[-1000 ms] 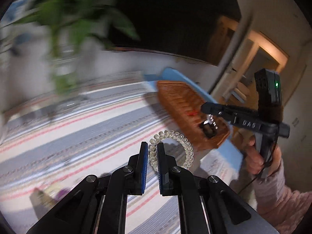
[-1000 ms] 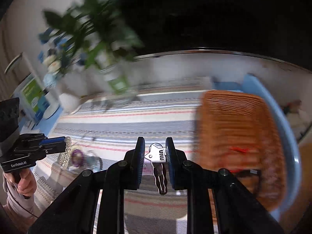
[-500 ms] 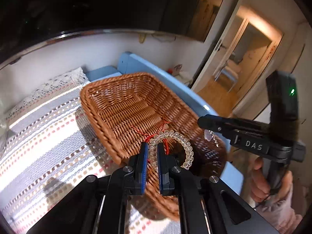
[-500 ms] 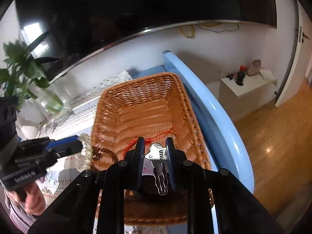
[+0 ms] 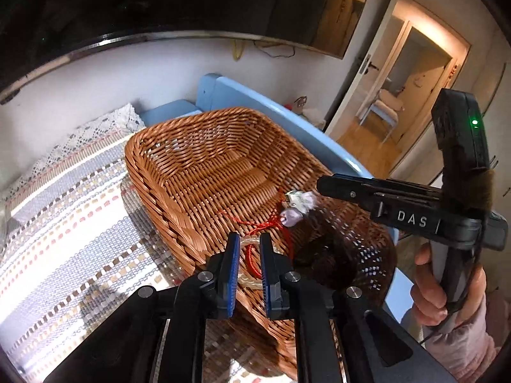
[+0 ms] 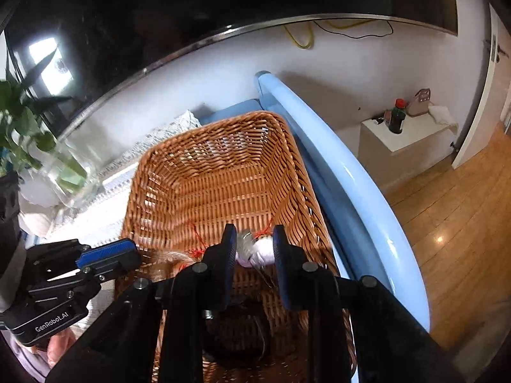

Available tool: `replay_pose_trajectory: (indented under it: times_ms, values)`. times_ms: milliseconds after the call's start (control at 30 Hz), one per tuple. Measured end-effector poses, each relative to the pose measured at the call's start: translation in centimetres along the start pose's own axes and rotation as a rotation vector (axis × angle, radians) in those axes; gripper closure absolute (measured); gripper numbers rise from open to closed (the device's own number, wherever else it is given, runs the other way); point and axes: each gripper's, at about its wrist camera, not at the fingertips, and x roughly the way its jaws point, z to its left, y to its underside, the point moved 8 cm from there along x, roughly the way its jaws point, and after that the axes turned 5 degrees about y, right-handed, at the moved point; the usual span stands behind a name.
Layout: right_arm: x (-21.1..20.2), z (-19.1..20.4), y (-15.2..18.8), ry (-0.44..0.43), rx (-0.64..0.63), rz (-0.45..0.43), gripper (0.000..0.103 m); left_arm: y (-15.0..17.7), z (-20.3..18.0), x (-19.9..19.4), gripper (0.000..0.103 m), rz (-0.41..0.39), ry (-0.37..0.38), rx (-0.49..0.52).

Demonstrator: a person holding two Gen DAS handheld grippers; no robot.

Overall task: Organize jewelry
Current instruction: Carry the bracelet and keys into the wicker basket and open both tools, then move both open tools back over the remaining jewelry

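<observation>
A brown wicker basket (image 5: 204,159) stands on the striped cloth; it also shows in the right wrist view (image 6: 223,172). My left gripper (image 5: 249,255) is open over the basket's near rim, and the clear bead bracelet (image 5: 247,279) lies below it beside a red cord (image 5: 255,226). My right gripper (image 6: 254,250) is open over the basket, and the silver earring with its tag and a pale bead (image 6: 260,250) is blurred between the fingers. The earring piece (image 5: 298,206) also shows by the right gripper's tip in the left wrist view.
A striped cloth (image 5: 64,223) covers the table left of the basket. A blue rail (image 6: 335,175) runs along the basket's right side. A glass vase with a green plant (image 6: 64,172) stands at the left. A side cabinet with a bottle (image 6: 397,121) is beyond on the wooden floor.
Both grippers have opened over the basket. The bracelet has left the left fingers and dropped into the basket. The earring has come loose from the right fingers.
</observation>
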Motion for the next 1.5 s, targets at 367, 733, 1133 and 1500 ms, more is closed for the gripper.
replay_pose_trajectory:
  times_ms: [367, 733, 1133, 1500]
  values:
    - [-8.5, 2.3, 0.9, -0.024, -0.061, -0.123, 0.063, 2.3, -0.5, -11.8, 0.089, -0.157, -0.046, 0.033]
    - [-12.4, 14.2, 4.7, -0.147, -0.255, -0.136, 0.059, 8.4, 6.6, -28.9, 0.062, -0.351, -0.174, -0.085]
    - [-10.0, 28.7, 9.8, -0.330, -0.397, -0.031, 0.052, 19.8, 19.1, -41.3, 0.055, -0.480, -0.378, -0.347]
    - [-5.3, 34.5, 13.5, -0.330, -0.464, 0.048, 0.052, 23.6, 23.4, -32.3, 0.058, -0.289, -0.321, -0.370]
